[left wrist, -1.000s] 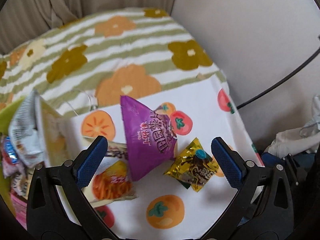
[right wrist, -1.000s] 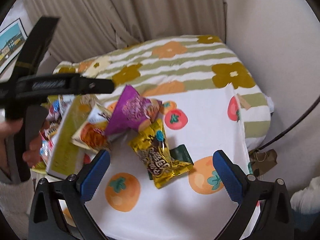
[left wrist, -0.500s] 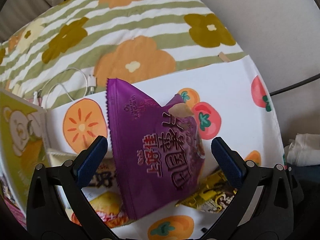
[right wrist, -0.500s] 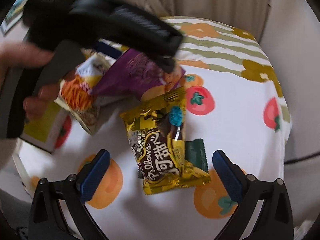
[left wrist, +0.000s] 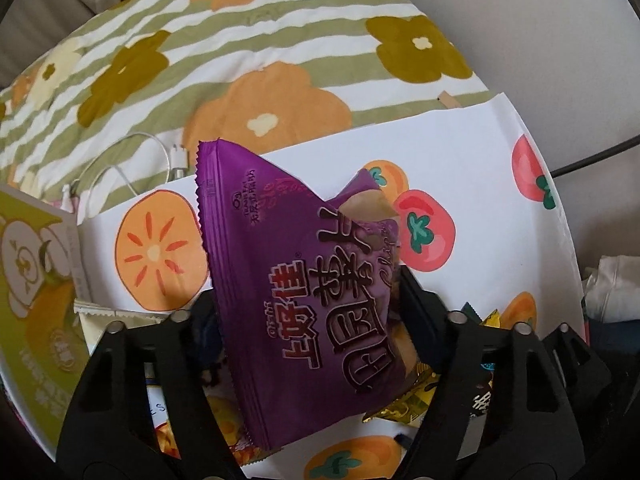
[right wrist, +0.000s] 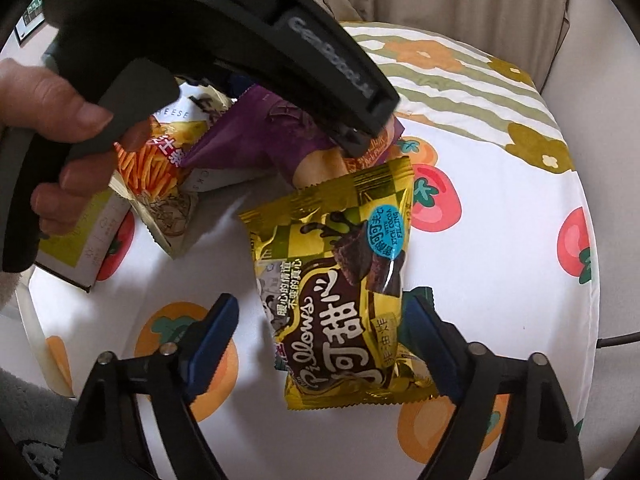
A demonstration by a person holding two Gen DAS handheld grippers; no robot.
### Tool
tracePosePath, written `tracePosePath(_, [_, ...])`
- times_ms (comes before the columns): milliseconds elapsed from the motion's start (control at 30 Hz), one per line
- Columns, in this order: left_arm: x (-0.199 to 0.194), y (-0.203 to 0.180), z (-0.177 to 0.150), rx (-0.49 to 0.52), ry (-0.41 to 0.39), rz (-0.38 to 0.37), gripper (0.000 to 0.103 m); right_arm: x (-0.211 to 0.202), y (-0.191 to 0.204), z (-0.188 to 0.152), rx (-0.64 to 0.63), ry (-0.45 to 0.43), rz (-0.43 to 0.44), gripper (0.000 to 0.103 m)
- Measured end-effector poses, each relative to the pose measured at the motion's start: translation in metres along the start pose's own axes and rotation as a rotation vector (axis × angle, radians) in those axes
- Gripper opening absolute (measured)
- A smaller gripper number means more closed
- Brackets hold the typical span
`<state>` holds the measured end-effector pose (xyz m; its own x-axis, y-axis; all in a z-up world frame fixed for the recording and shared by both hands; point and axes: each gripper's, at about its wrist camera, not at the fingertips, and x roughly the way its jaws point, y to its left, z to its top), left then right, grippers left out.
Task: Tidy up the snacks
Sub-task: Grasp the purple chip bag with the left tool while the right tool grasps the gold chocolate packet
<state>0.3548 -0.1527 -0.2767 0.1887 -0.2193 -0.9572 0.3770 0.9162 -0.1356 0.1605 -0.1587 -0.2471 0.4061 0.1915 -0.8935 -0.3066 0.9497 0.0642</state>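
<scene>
Apparently clamped on the light, crinkly purple foil snack bag [left wrist: 316, 300], left gripper [left wrist: 310, 312] pinches its soft lower body, while right gripper [right wrist: 324, 344] stands apart astride the slippery gold foil packet [right wrist: 340, 280].

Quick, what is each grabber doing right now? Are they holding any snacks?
Left gripper: shut on the purple snack bag.
Right gripper: open around the gold snack bag, not gripping it.

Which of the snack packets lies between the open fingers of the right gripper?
The gold Pillows packet lies there; the right gripper is open around it. The purple packet is in the left gripper.
</scene>
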Motion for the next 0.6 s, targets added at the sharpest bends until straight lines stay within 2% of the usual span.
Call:
tracePosePath(200, [-0.005,0.007,-0.002,-0.023,-0.007,-0.007,0.061,0.008,-0.004,0.001,0.000,0.011,0.003,0.060])
tracePosePath(267, [-0.006,0.008,-0.004,-0.029,-0.009,-0.009,0.060,0.010,-0.005,0.001,0.003,0.016,0.002,0.048])
tracePosePath(367, [-0.009,0.009,-0.006,-0.033,-0.015,-0.011,0.059,0.010,-0.010,0.001,0.010,0.013,-0.003,0.045])
tracePosePath(600, [-0.031,0.004,-0.011,-0.030,-0.059,-0.019,0.059,-0.004,-0.009,-0.003,0.030,-0.008,-0.013,0.044])
